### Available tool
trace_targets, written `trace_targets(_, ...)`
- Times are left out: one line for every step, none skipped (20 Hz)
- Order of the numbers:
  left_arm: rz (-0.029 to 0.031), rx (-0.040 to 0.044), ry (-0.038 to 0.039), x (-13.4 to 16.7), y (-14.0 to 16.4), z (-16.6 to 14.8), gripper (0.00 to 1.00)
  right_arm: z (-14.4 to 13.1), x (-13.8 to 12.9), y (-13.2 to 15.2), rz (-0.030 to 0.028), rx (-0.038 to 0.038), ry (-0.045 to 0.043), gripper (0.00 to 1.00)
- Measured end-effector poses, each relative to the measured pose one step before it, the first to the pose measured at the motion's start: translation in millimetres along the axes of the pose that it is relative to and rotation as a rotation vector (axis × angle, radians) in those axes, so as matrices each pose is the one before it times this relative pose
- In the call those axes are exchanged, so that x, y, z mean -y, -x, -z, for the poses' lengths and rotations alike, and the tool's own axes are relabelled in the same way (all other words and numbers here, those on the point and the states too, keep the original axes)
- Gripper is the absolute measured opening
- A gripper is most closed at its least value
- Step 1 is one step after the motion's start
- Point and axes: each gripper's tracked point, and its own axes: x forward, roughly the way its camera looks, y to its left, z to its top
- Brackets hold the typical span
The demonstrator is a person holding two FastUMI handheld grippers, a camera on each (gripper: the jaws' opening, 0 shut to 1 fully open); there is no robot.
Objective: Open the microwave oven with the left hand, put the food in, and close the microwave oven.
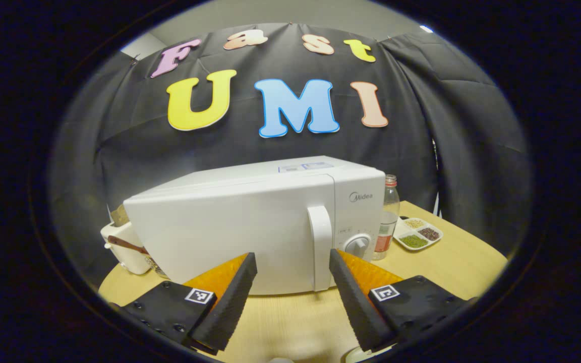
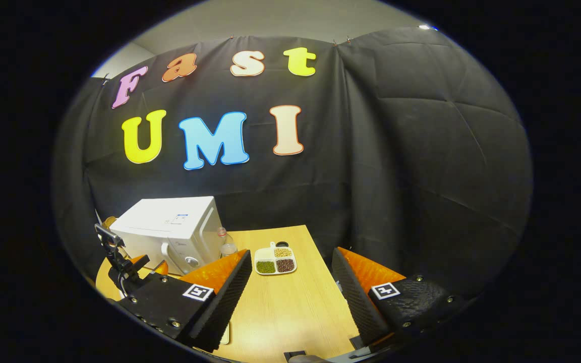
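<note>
The white microwave (image 1: 250, 227) stands on the wooden table with its door closed, its vertical handle (image 1: 319, 247) just left of the control dial. My left gripper (image 1: 293, 275) hovers open right in front of the door, apart from the handle, holding nothing. A white divided dish of beans and grains (image 1: 416, 233) lies to the right of the microwave. In the right gripper view the microwave (image 2: 169, 227) sits at the far left and the dish (image 2: 275, 259) lies ahead on the table. My right gripper (image 2: 290, 285) is open and empty, well short of the dish. The left gripper (image 2: 150, 263) shows before the microwave.
A clear bottle (image 1: 389, 217) with a red cap stands between the microwave and the dish. A white appliance (image 1: 124, 247) with a brown handle sits left of the microwave. The table (image 2: 290, 312) ends close to the black cloth wall behind and to the right.
</note>
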Motion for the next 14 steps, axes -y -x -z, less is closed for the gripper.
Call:
trace_targets(0.00415,0.00972,0.00562,-2.41,15.4,-13.0,0.97,-6.29,-4.6,3.26,-0.01418,0.01304,-0.00207,0.98)
trace_targets(0.00316,0.01591,-0.00363,-3.09,16.45,-15.05,0.94,-7.25,-2.58,2.67,-0.00849,0.01706,0.0038,0.98)
trace_targets(-0.00992,0.01935,-0.01222,-7.31,17.24,-18.94,0.97,-6.26,-2.99,2.33,-0.00591,0.01567,0.00753,0.98)
trace_targets(-0.00724,0.02947,-0.00733,-9.02,17.57,-22.18,0.97,-8.14,-2.14,5.46,-0.00819,0.0226,0.01041,0.98)
trace_targets(-0.01024,0.02547,0.00188,-9.98,15.53,-23.21,0.99,-7.13,-3.17,3.82,-0.00795,0.01975,0.01002,0.98)
trace_targets(-0.00399,0.01871,0.00414,-9.26,15.88,-20.29,0.99,-7.44,-5.65,1.26,-0.01045,0.02032,0.0113,0.98)
trace_targets(-0.0146,0.01319,0.00518,-11.14,14.73,-20.35,0.99,-6.92,-6.89,1.39,-0.01047,0.01622,0.00872,0.98)
trace_targets(-0.02498,0.01035,0.00839,-15.54,13.21,-18.95,0.99,-5.16,-9.64,0.69,-0.01974,0.01195,0.00375,0.98)
trace_targets(-0.01504,0.00826,0.01864,-11.58,13.01,-18.21,0.99,-6.2,-10.11,1.5,-0.01744,0.01379,0.00084,0.98)
trace_targets(-0.00919,0.0154,0.02854,-10.28,11.27,-18.86,0.98,-5.13,-7.03,2.34,-0.01436,0.01423,0.00284,0.98)
trace_targets(0.00487,0.01375,0.0325,-5.62,11.74,-15.4,0.97,-4.56,-7.27,1.59,-0.01188,0.01453,0.00947,0.98)
trace_targets(-0.00223,0.00663,0.02398,-6.25,9.01,-15.13,0.96,-3.68,-6.96,0.76,-0.00929,0.01563,0.01153,0.98)
trace_targets(-0.00726,0.00757,0.00741,-9.87,7.2,-12.51,0.96,-3.96,-6.34,1.61,-0.00777,0.00801,0.01225,0.98)
trace_targets(-0.01295,0.01551,-0.00708,-9.72,8.27,-13.97,0.97,-3.92,-6.06,1.4,-0.00623,0.01182,0.00942,0.98)
